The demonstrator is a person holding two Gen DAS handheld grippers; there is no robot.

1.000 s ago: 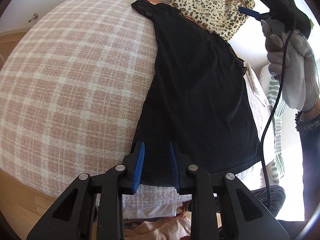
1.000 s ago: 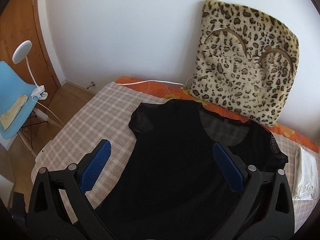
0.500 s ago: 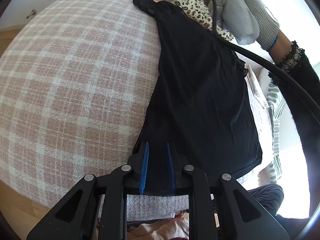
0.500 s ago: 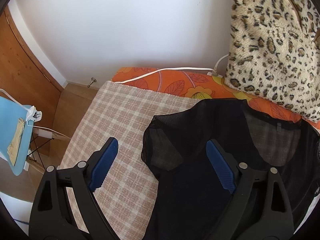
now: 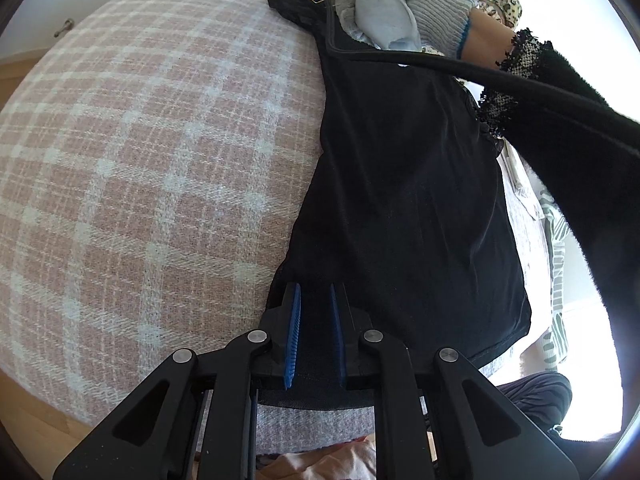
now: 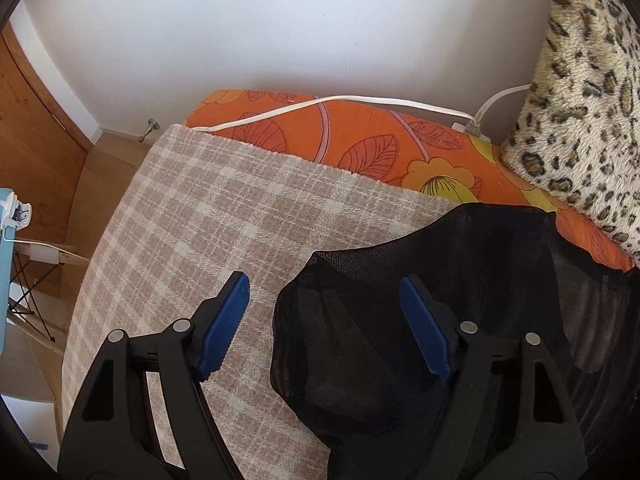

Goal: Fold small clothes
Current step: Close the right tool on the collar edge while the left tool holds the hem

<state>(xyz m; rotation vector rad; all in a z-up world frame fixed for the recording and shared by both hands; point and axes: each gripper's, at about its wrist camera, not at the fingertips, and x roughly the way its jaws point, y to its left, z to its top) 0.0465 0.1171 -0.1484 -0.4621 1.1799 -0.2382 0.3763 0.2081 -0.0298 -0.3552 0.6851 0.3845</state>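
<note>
A black sheer top (image 5: 408, 200) lies flat on a pink plaid blanket (image 5: 160, 160), collar at the far end. My left gripper (image 5: 316, 304) sits at the near left corner of the hem, its blue pads close together with the black fabric between them. My right gripper (image 6: 324, 292) is open above the far left sleeve (image 6: 352, 340), one finger over the blanket, the other over the top. In the left wrist view the gloved hand (image 5: 400, 4) holding the right gripper hovers over that sleeve.
A leopard-print cushion (image 6: 580, 100) leans on the wall at the far right. An orange floral sheet (image 6: 360, 140) with a white cable (image 6: 320, 106) borders the blanket. A blue chair (image 6: 6, 264) stands left of the bed. More clothes (image 5: 328, 464) lie below the near edge.
My left gripper has closed down on the hem corner. My right gripper has moved forward and down toward the far left sleeve, narrowing somewhat but still open.
</note>
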